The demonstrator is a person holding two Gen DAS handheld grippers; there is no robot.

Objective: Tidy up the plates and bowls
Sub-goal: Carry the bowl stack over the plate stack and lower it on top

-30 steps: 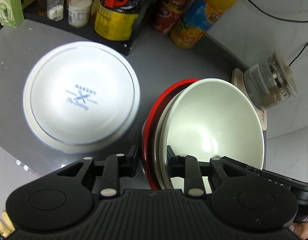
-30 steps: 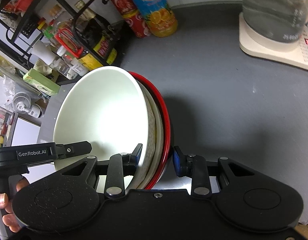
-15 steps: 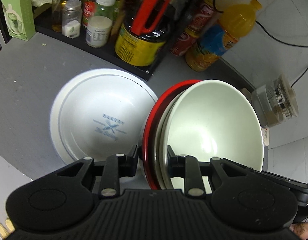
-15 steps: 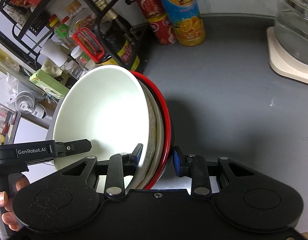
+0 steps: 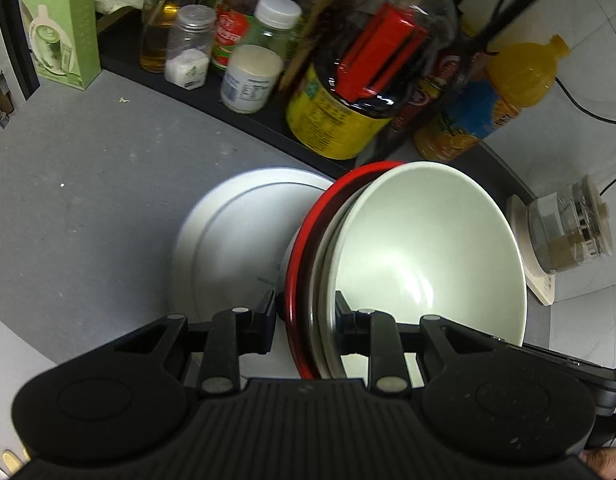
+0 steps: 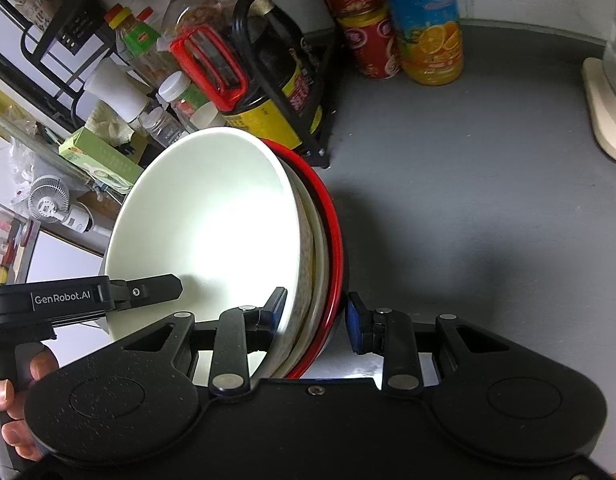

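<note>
1. Your open room is the grey bench (image 6: pixel 488 184) to the right of the stack; at the far edge a black rack (image 5: pixel 235 120) of bottles and an orange juice bottle (image 6: pixel 424 20) stand close.
2. To the left, a white plate (image 5: pixel 231 240) lies flat on the bench, just beside the stack's red rim and partly hidden behind it.
3. The stack of bowls (image 5: pixel 424 256) is tilted: a pale bowl innermost, a cream one behind it, a red one outermost.
4. Your left claw (image 5: pixel 305 316) pinches the stack's rim.
5. Your right claw (image 6: pixel 316 316) straddles the opposite rim; its blue pad (image 6: pixel 354 328) stands just apart from the red bowl.
</note>
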